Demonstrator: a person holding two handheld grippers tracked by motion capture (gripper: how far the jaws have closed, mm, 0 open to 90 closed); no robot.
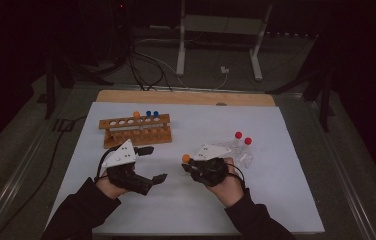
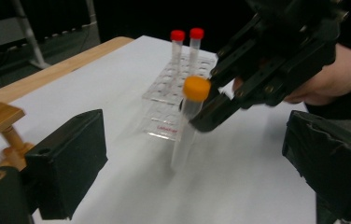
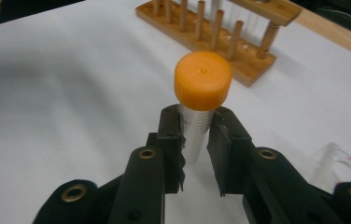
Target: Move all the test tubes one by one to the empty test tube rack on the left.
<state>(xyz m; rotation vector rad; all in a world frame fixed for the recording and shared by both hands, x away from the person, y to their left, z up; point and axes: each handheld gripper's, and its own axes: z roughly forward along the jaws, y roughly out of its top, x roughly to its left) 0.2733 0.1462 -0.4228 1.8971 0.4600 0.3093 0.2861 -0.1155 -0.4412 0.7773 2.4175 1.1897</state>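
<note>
A clear tube with an orange cap (image 3: 202,86) stands upright between the black jaws of my right gripper (image 3: 196,140), which is shut on it just below the cap. In the high view the right gripper (image 1: 188,164) holds the tube (image 1: 186,158) over the middle of the white mat. My left gripper (image 1: 154,163) is to its left, open and with nothing between the jaws. In the left gripper view the held tube (image 2: 196,88) hangs a little above the mat, ahead of the wide-apart jaws.
A wooden rack (image 1: 136,131) at the back left holds one orange-capped and two blue-capped tubes. A clear plastic rack (image 1: 243,155) with two red-capped tubes (image 1: 238,135) stands right of my right hand. The white mat (image 1: 176,210) covers a wooden table (image 1: 186,97).
</note>
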